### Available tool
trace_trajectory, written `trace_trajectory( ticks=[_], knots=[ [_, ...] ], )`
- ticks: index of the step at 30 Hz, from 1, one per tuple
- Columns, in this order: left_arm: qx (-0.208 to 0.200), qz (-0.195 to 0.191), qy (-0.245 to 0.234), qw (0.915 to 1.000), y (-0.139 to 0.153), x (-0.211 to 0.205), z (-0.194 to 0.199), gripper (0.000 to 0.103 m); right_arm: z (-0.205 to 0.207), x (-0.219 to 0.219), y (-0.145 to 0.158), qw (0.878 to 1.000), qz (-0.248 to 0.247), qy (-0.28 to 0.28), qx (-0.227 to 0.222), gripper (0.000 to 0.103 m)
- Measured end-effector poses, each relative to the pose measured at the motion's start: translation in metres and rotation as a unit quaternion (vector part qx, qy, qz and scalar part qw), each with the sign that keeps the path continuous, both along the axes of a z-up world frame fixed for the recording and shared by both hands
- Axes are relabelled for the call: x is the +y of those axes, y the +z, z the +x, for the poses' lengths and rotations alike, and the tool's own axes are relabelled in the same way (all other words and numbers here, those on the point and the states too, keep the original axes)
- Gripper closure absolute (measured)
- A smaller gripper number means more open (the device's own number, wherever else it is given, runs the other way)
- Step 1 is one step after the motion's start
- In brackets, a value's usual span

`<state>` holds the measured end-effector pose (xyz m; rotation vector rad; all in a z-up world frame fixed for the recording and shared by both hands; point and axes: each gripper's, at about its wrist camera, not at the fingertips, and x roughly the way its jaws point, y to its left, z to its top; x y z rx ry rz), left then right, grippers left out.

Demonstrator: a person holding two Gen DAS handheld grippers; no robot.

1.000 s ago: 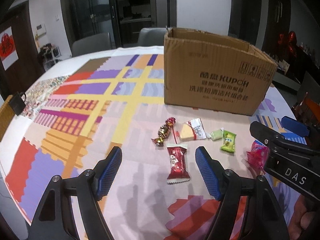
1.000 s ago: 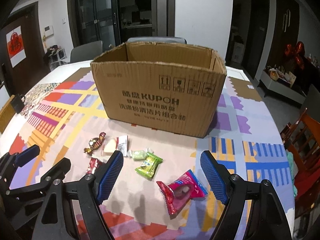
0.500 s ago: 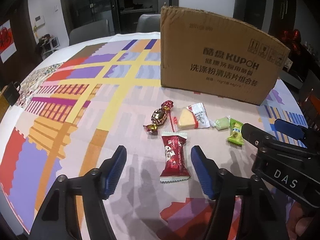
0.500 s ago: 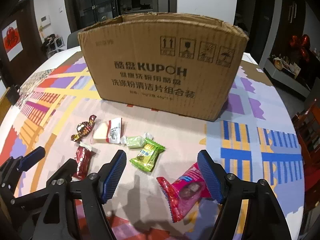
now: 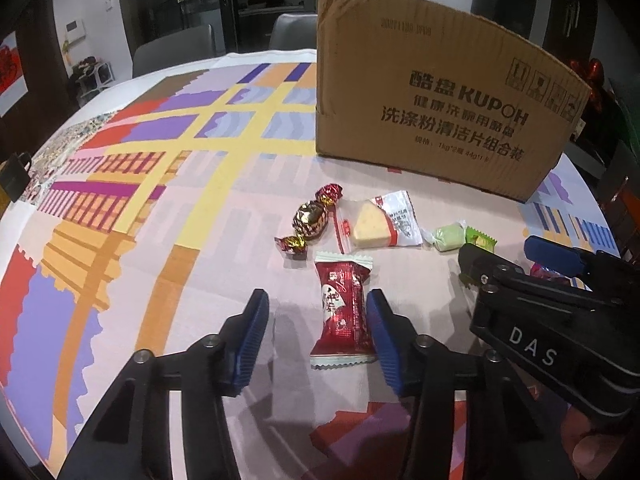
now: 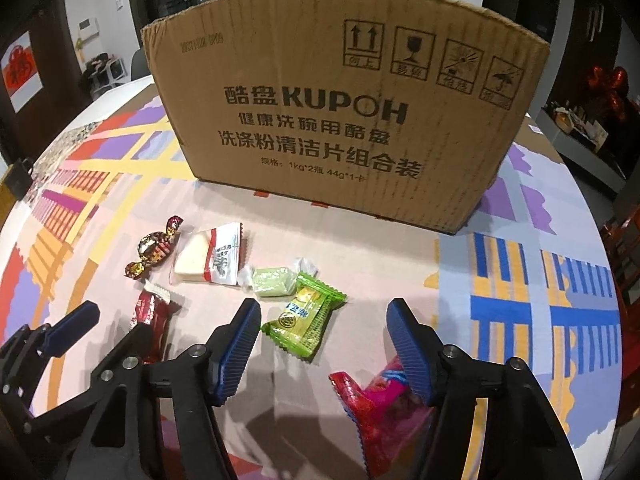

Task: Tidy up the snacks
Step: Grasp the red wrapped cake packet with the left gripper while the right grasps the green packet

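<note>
Cardboard box [image 6: 344, 120] stands behind snacks; both grippers closing (still unclamped) around red packet [image 5: 343, 308], pink packet [image 6: 384, 400].

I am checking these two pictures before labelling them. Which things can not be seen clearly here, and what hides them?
- Cardboard box: its inside is hidden by its own front wall in both views.
- Pink snack packet: partly covered by the right gripper in the right wrist view; its print is unreadable.
- Bright green packet: mostly behind the right gripper in the left wrist view.
- Red packet: whether the closing left gripper touches it is unclear.
</note>
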<state>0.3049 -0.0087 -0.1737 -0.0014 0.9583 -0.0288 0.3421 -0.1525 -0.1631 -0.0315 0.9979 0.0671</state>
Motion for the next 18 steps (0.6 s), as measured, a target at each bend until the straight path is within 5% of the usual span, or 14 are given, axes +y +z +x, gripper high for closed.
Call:
trace_trajectory(
  ticks=[7, 11, 14, 18],
  knots=[
    [0.002, -0.008, -0.001, 1.0, -0.003, 0.002, 0.001, 0.057, 0.004, 0.003, -0.013, 1.0, 0.001, 0.002, 0.016, 0.046],
    [0.013, -0.012, -0.01, 0.9998, -0.007, 0.0, 0.003, 0.076, 0.004, 0.005, -0.016, 1.0, -0.003, 0.003, 0.017, 0.049],
    [0.013, -0.012, -0.012, 0.9998, -0.009, 0.0, 0.001, 0.077, 0.004, 0.007, -0.017, 1.0, -0.005, 0.007, 0.015, 0.052],
    [0.013, -0.015, -0.011, 0.9997, -0.008, 0.002, 0.001, 0.077, 0.004, 0.011, -0.017, 1.0, -0.004, 0.014, 0.013, 0.069]
  ],
)
